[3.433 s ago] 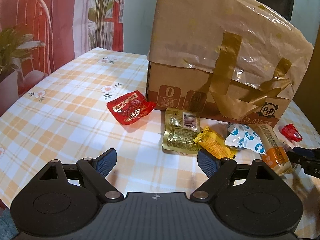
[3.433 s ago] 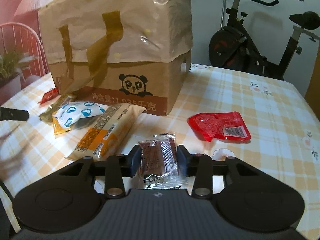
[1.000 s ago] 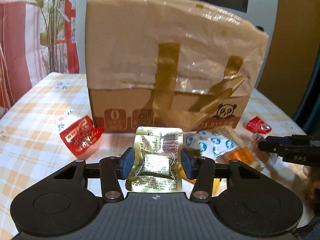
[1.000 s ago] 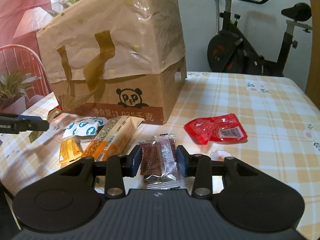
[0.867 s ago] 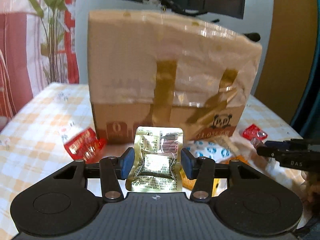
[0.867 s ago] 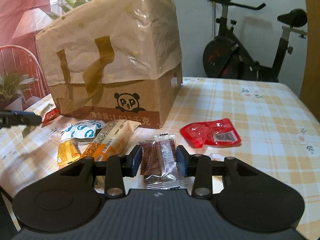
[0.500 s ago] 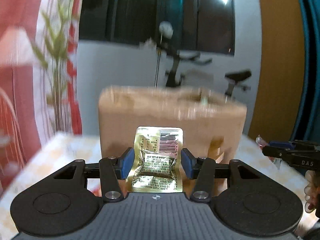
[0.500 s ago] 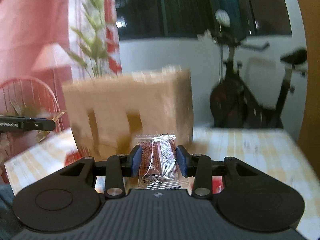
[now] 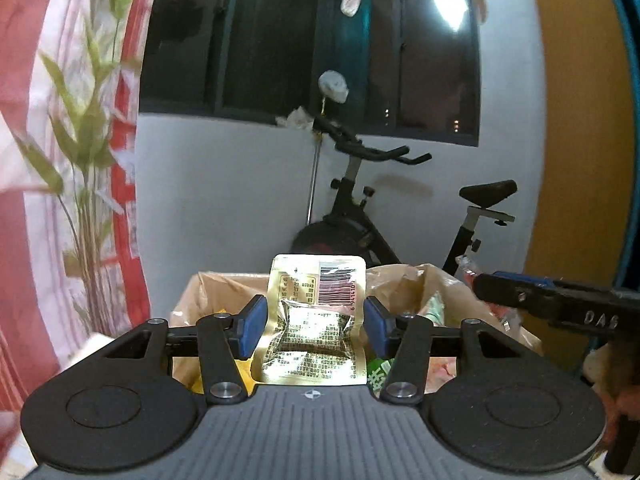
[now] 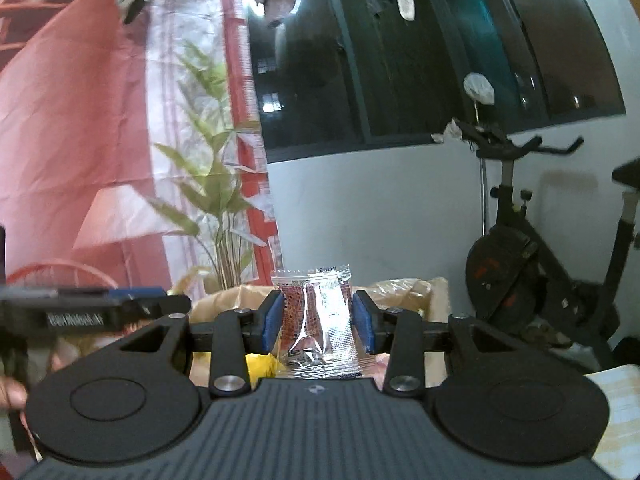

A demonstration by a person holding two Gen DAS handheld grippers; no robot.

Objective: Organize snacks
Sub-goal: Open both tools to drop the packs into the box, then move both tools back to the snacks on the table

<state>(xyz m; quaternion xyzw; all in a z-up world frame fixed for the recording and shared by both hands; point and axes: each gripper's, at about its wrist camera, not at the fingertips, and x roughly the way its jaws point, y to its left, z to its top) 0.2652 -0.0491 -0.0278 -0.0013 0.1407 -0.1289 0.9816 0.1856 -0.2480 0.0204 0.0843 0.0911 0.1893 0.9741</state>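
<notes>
My left gripper [image 9: 314, 320] is shut on a gold foil snack packet [image 9: 316, 340], held upright with its barcode at the top. It hangs just above the open top of the brown paper bag [image 9: 408, 276], where yellow and green snacks show inside. My right gripper [image 10: 318, 316] is shut on a clear packet of dark red snack [image 10: 316, 320], also over the bag's rim [image 10: 400, 286]. Each gripper shows in the other's view: the right gripper [image 9: 520, 292] reaches in at the right, the left gripper [image 10: 132, 304] at the left.
Behind the bag stand a black exercise bike [image 9: 360, 220], a white wall and a dark window. A leafy plant [image 9: 80, 160] and a red curtain are at the left. A corner of the checked tablecloth [image 10: 616, 400] shows at the lower right.
Both grippers have risen with their packets from table height to the level of the bag's open top. The snacks on the table have dropped out of view.
</notes>
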